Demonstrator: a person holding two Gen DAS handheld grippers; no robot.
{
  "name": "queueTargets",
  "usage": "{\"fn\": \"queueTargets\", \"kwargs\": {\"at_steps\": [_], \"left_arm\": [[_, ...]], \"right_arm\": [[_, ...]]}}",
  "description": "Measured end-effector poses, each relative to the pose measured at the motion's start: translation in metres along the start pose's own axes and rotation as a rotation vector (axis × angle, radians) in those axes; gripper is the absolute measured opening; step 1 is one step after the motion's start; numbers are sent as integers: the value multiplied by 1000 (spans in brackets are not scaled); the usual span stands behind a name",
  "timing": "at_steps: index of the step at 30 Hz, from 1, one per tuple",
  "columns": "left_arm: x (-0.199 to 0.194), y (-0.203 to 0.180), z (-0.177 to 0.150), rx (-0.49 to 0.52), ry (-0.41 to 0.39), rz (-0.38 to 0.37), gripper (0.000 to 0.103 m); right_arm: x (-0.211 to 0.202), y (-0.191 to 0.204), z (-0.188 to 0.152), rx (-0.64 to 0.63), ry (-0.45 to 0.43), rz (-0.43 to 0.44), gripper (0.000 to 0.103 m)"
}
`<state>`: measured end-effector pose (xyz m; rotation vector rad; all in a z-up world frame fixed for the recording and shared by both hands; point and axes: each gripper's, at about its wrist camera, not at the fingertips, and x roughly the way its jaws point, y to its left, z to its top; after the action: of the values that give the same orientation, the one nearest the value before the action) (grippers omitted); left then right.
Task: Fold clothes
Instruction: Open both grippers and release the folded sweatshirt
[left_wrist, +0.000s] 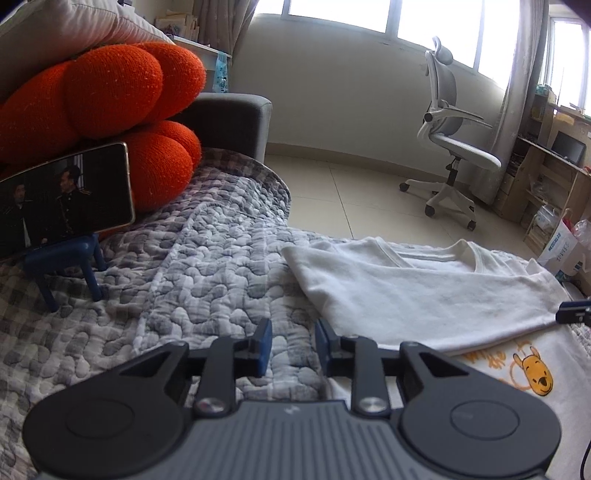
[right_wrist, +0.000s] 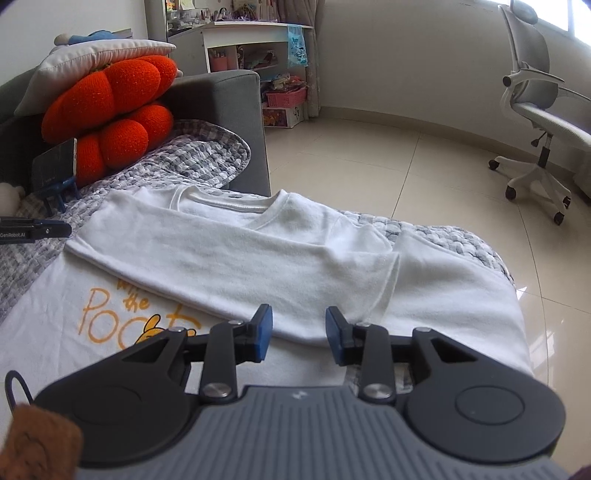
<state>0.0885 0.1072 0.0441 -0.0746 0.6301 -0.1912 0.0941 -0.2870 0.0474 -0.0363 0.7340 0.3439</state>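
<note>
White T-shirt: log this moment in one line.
white T-shirt: one side folded in, on quilt | left gripper: open, empty | right gripper: open, empty

Left tongs (left_wrist: 293, 346), parted and empty, hover beside the white T-shirt (left_wrist: 424, 291).

Probably a home living room: grey sofa (right_wrist: 229, 110) with quilted cover (left_wrist: 184, 277), office chair (left_wrist: 454, 144), cluttered shelves (right_wrist: 255, 55).

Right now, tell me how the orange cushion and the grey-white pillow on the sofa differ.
The orange cushion is bright, knitted and lobed like a pumpkin; the grey-white pillow is pale, smooth and flat. The pillow lies on top, the cushion beneath it. A phone on a stand leans by the cushion only. Both sit at the sofa's armrest end.
</note>
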Motion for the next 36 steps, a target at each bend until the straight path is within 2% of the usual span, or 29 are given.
{"fn": "queueTargets", "kwargs": {"at_steps": [3, 7, 9, 12, 15, 16, 19, 22, 26, 27, 28, 30, 31, 33, 36], "left_arm": [[-3, -14, 4, 30, -8, -4, 27], [0, -49, 11, 119, -23, -24, 27], [9, -59, 11, 160, -4, -23, 27], [22, -62, 5, 202, 27, -3, 27], [27, -57, -2, 217, 45, 20, 26], [28, -55, -4, 223, 51, 28, 26], [26, -55, -1, 219, 50, 59, 26], [21, -59, 6, 208, 30, 46, 27], [29, -74, 5, 218, 47, 30, 27], [32, -78, 3, 223, 57, 30, 27], [37, -79, 0, 221, 73, 31, 27], [42, -78, -6, 216, 76, 33, 28], [41, -77, -7, 212, 69, 28, 28], [41, -73, -7, 195, 71, 19, 28], [41, -71, -6, 180, 74, 12, 28]], "right_arm": [[9, -7, -8, 30, 1, 20, 37], [18, 10, 1, -34, 22, -33, 42], [14, 9, 4, -21, 19, -34, 42], [-1, -3, 2, 24, -21, -42, 42], [-8, -25, -6, 59, 2, -117, 43], [-10, -33, -10, 70, 13, -145, 53], [-24, -54, -15, 142, -15, -163, 54], [-39, -67, -15, 235, -70, -104, 54], [-29, -56, -12, 217, -50, -64, 54], [-25, -52, -12, 208, -42, -56, 51], [-22, -48, -11, 199, -34, -47, 36], [-15, -41, -10, 181, -18, -31, 16], [-11, -37, -9, 172, -10, -22, 18], [-5, -41, -12, 192, 17, -27, 16], [-12, -56, -20, 273, -4, -20, 17]]}}
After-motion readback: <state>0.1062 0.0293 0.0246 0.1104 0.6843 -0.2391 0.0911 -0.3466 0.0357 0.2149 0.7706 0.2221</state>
